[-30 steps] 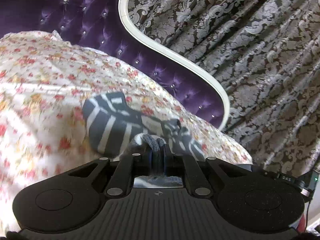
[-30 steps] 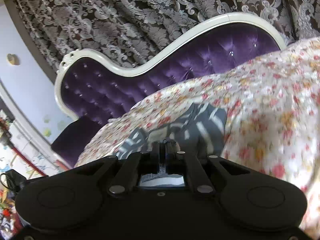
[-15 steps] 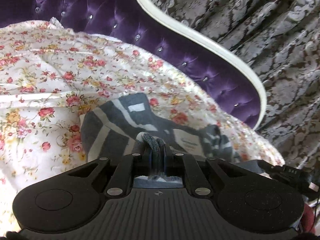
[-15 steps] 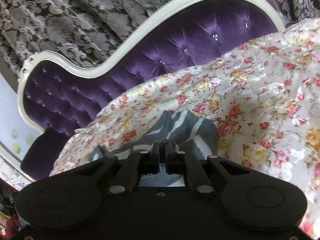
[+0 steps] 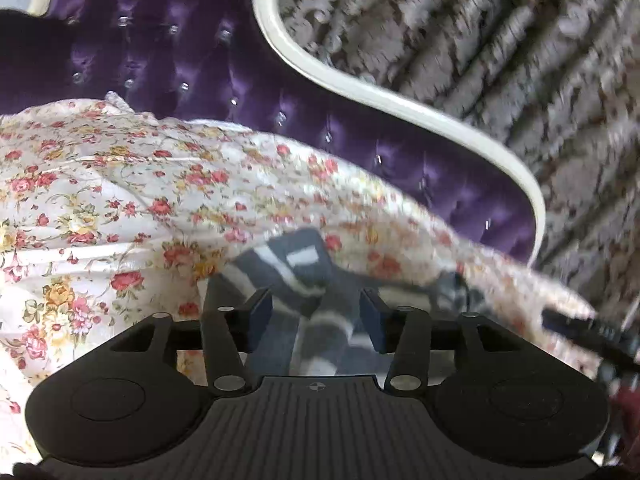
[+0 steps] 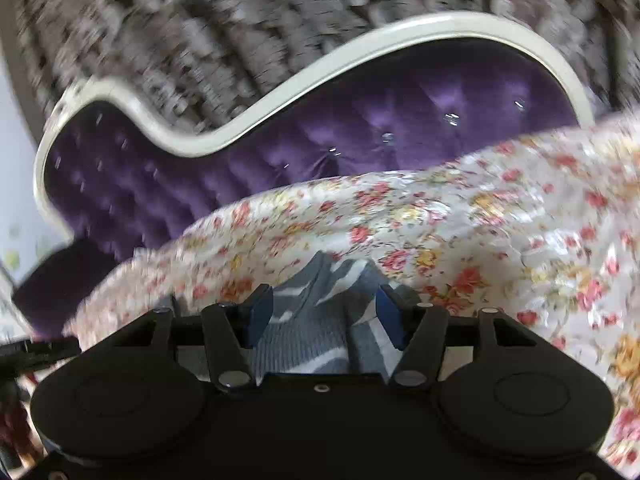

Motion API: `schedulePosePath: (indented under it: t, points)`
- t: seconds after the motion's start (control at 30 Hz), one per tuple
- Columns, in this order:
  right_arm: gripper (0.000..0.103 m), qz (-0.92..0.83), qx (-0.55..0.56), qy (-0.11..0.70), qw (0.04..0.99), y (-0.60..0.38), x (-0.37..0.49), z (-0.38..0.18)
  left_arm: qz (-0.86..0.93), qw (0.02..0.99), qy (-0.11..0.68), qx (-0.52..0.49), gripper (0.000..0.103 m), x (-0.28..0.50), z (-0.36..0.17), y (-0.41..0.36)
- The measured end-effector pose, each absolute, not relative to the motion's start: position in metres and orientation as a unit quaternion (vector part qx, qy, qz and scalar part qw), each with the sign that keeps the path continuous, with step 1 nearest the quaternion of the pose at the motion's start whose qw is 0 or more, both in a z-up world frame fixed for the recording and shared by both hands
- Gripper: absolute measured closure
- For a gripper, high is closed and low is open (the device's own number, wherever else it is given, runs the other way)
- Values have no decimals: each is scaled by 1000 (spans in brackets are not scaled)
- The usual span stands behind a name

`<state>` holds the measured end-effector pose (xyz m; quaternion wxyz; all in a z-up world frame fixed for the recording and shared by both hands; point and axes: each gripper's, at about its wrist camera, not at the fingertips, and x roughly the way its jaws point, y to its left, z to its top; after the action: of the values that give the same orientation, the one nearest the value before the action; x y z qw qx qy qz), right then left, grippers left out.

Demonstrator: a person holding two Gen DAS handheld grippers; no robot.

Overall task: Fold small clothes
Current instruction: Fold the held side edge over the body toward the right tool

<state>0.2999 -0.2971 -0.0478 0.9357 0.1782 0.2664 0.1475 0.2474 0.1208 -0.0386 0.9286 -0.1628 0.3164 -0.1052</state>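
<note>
A small grey garment with white stripes (image 5: 304, 276) lies on the floral bedspread (image 5: 100, 208). My left gripper (image 5: 316, 320) hovers low over its near edge; its jaws are opening, and the cloth lies between the blue pads (image 5: 260, 316) without being pinched. In the right wrist view the same striped garment (image 6: 320, 312) sits between the fingers of my right gripper (image 6: 324, 314). Its jaws are also opening, and the pads (image 6: 390, 320) stand apart from the ribbed cloth. The near part of the garment is hidden under both gripper bodies.
A purple tufted headboard (image 5: 192, 64) with a cream frame (image 6: 248, 120) rises behind the bed. Patterned grey curtains (image 5: 500, 48) hang beyond it. A dark cable or tool (image 5: 580, 328) shows at the right edge of the left wrist view.
Both grippers were shut on the garment's edge and came down toward the bedspread. Now both have let go and their jaws stand apart, with the garment resting on the bed.
</note>
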Motion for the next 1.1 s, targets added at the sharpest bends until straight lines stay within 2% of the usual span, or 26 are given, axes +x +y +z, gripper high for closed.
schedulePosePath:
  t: [0.2, 0.5, 0.57, 0.6, 0.67, 0.7, 0.73, 0.9, 1.1]
  points:
    - [40, 156, 63, 287, 943, -265, 307, -56, -134, 928, 334, -95, 55, 253, -51, 101]
    - [41, 169, 27, 310, 935, -248, 316, -71, -159, 932, 322, -41, 53, 253, -48, 80]
    - [46, 170, 23, 315, 933, -246, 317, -74, -147, 932, 331, -20, 53, 258, -52, 75]
    - [54, 170, 19, 317, 933, -245, 317, -74, -140, 931, 337, -10, 53, 261, -55, 73]
    - [74, 168, 11, 318, 933, -243, 316, -76, -136, 927, 351, -5, 61, 267, -64, 73]
    - [92, 167, 8, 316, 934, -242, 316, -75, -133, 927, 351, -15, 85, 268, -68, 76]
    - [93, 167, 4, 315, 934, -241, 315, -75, -129, 928, 349, -26, 97, 267, -69, 79]
    - [95, 151, -5, 261, 954, -242, 306, -55, -108, 949, 286, -79, 97, 258, -52, 102]
    - [95, 113, 38, 275, 954, -262, 327, -61, -90, 940, 306, -119, 97, 273, -62, 111]
